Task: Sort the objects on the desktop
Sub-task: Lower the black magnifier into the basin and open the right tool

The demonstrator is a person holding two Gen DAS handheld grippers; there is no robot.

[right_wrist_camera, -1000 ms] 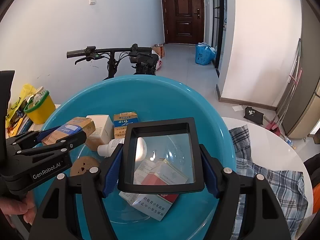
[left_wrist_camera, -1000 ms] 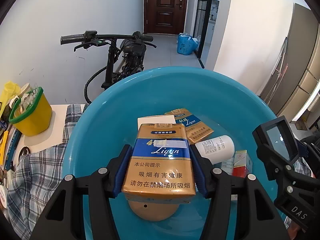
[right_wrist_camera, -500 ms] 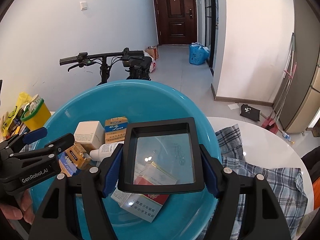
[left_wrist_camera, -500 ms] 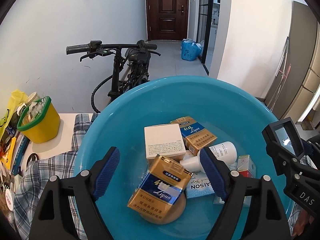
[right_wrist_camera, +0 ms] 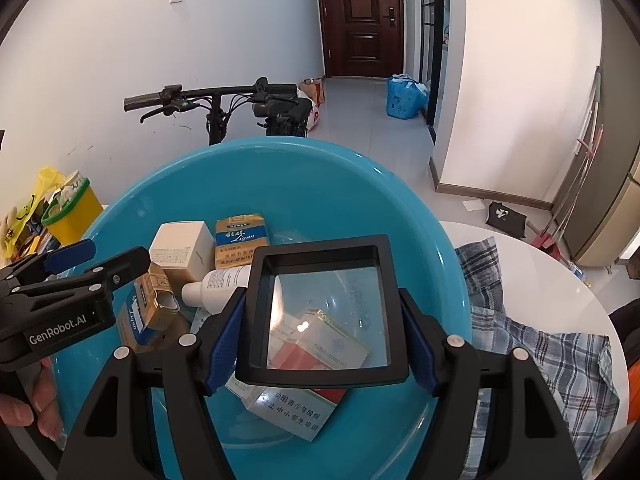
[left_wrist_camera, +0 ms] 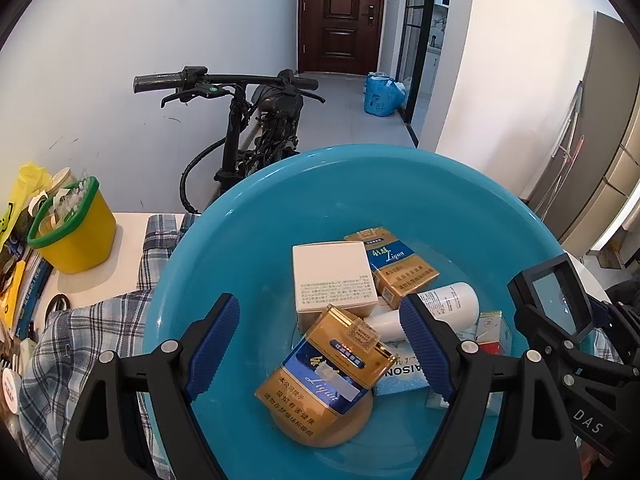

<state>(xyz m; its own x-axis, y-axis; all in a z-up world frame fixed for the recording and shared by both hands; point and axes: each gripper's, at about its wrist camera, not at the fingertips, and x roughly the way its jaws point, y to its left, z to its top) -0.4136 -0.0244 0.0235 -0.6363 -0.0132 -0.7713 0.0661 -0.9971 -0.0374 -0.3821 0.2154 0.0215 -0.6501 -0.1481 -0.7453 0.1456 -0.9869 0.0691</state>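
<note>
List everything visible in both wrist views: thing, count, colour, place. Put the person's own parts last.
Basin: one, blue, on the table, holding the sorted items.
Cigarette packs: two gold-and-blue, in the basin; one tilted on a tan round object, the other farther back.
White box: one, in the basin beside the far pack.
White bottle: one, lying in the basin.
Red-and-white pack: one, in the basin under the magnifier.
Magnifier: one, black-framed, square.
Yellow tub: one, green rim, on the table's left.
Plaid cloth: blue-white, under the basin.
Bicycle: one, black, by the wall.
Left hand-held gripper: open, above the basin.
Right hand-held gripper: shut on the magnifier.
</note>
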